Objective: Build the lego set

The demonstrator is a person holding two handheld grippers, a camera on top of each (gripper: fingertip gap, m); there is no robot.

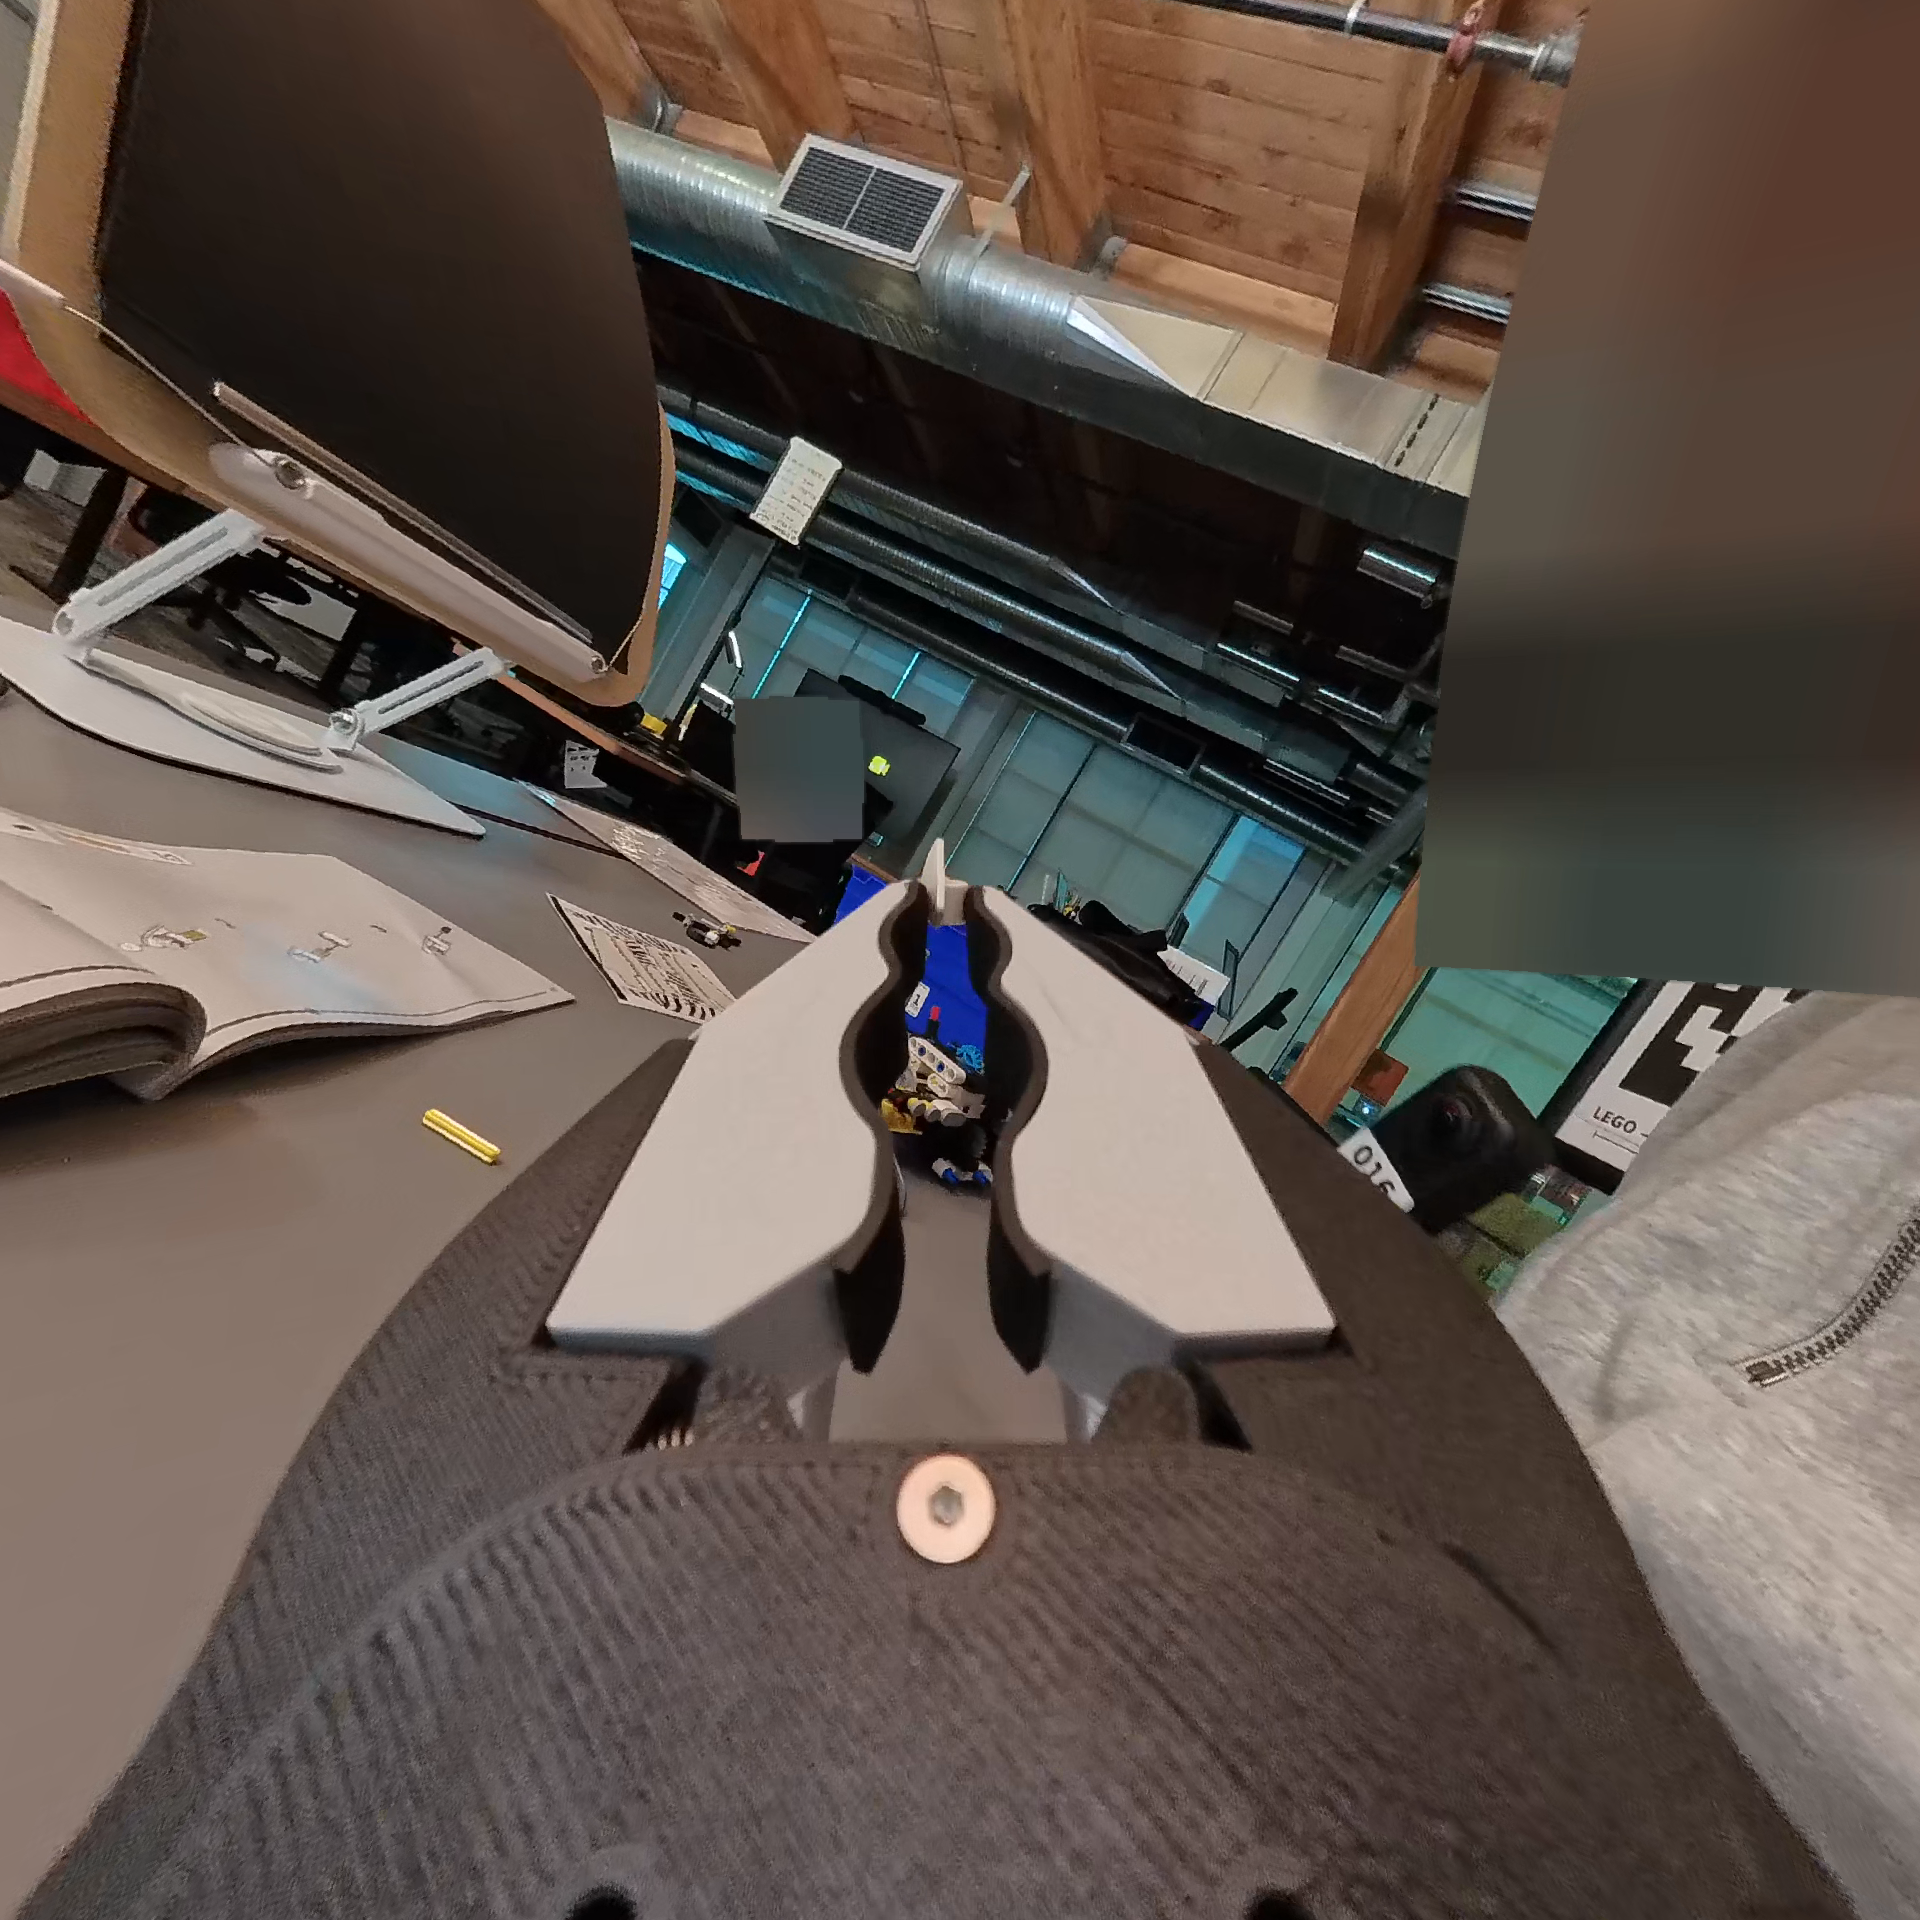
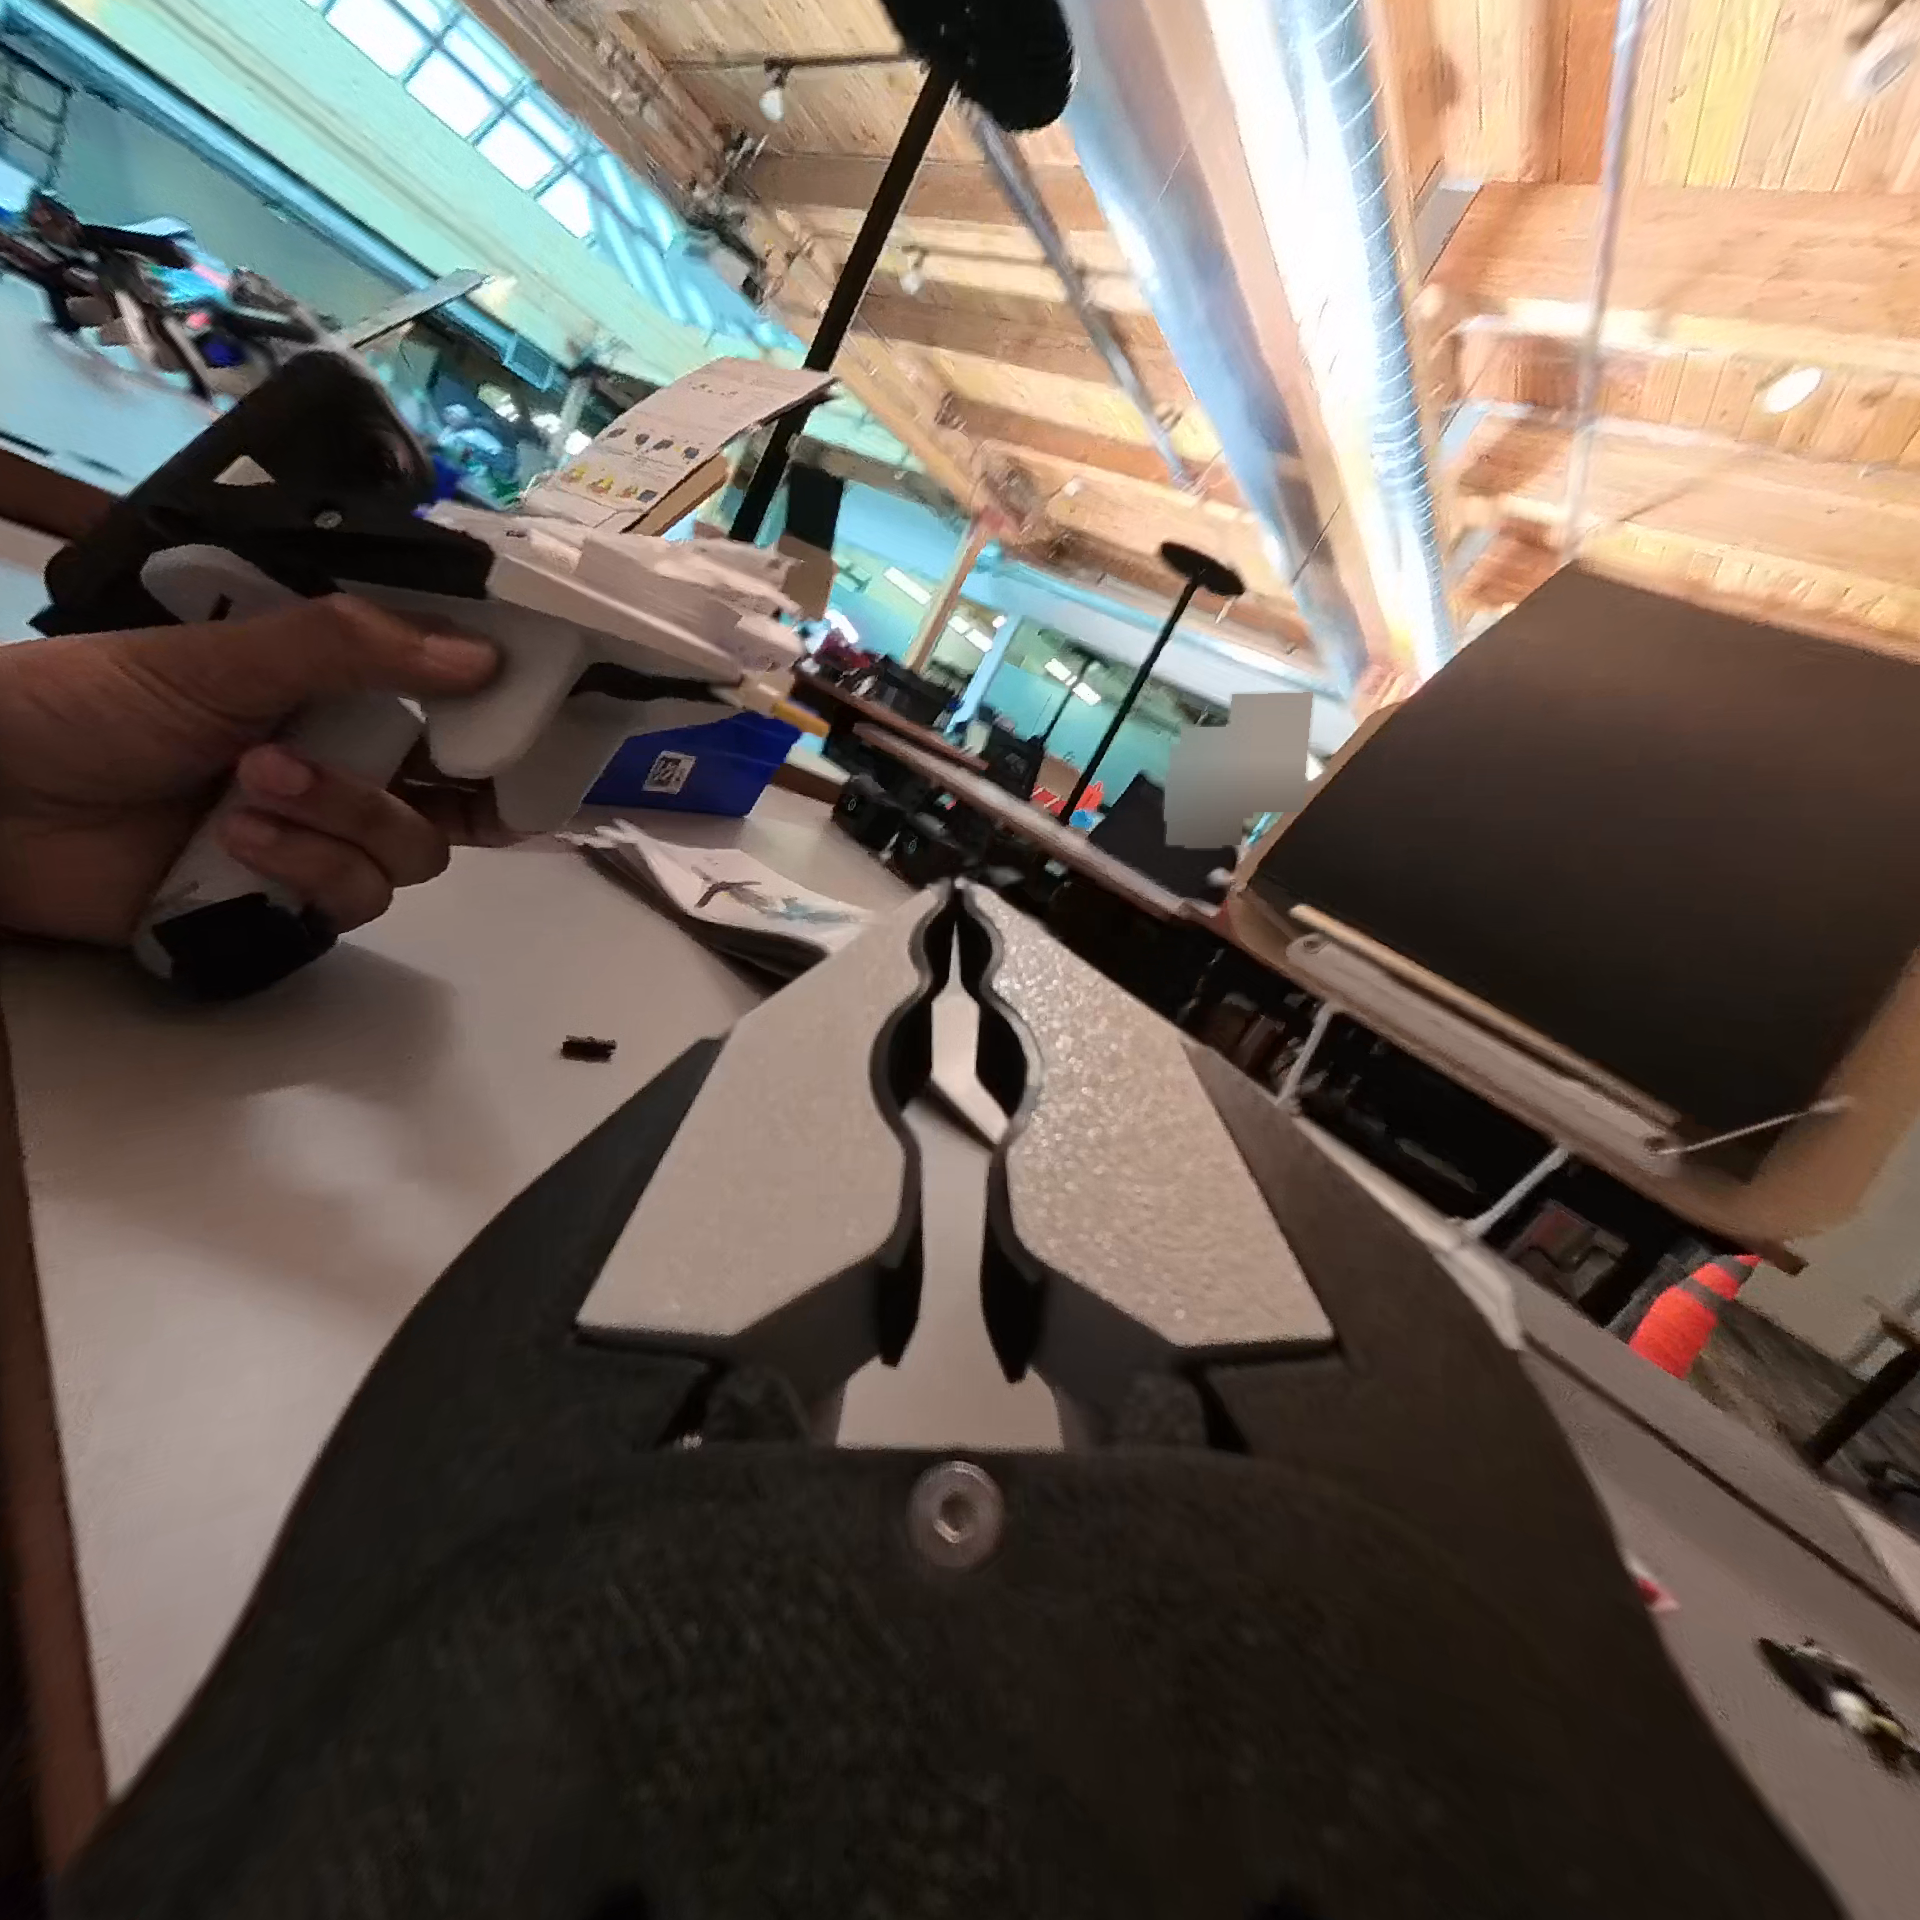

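1. Left wrist view: left tool (image 1: pixel 948 902) is clamped on a small pale grey piece (image 1: pixel 937 878) standing up at its tips, frame centre. Through the gap behind the tips sits the part-built lego model (image 1: pixel 940 1096) with a blue bin (image 1: pixel 951 961) beyond it.
2. Right tool (image 2: pixel 958 896): tips together, nothing between them.
3. Yellow axle (image 1: pixel 461 1136) lies loose on the table (image 1: pixel 239 1299), centre left; open instruction booklet (image 1: pixel 260 956) farther left.
4. Judged step: carrying a piece to the model. Next move needs lining it up and pressing it on.
5. Room: bare table at lower left; monitor stand (image 1: pixel 208 717) crowds the upper left.
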